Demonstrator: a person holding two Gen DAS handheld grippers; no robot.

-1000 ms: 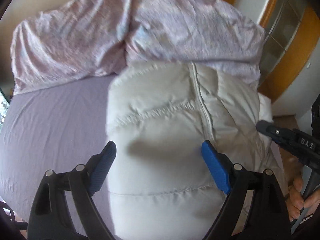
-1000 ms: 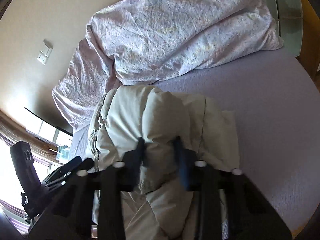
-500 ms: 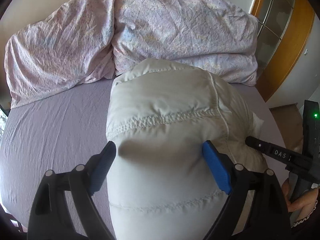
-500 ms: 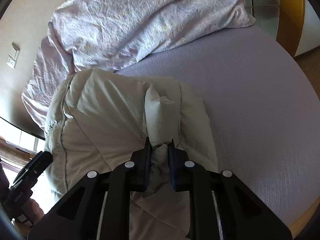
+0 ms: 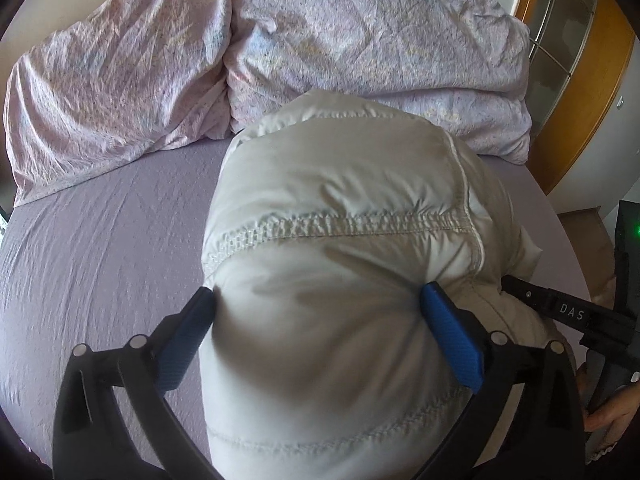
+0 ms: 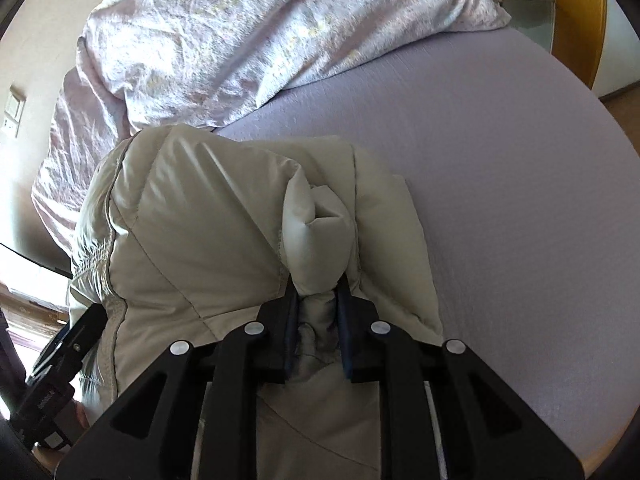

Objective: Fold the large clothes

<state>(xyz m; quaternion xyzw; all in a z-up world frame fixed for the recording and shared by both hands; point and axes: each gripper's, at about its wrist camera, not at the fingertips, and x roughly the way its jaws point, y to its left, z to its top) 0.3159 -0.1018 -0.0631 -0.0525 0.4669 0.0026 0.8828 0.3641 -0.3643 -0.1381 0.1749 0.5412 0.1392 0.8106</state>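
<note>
Bed (image 5: pixel 100 240) covered in a lavender fitted sheet (image 6: pixel 520 200), lightly creased, filling most of both views. Pale grey quilted puffer jacket (image 5: pixel 340 220) lies bunched directly on the sheet, centre of the left wrist view running to 6 o'clock. Crumpled pink-patterned duvet (image 5: pixel 360 40) heaped along the far end, 10 to 2 o'clock, in two mounds meeting at 12. Jacket's far edge sits just beside the duvet; contact unclear.
</note>
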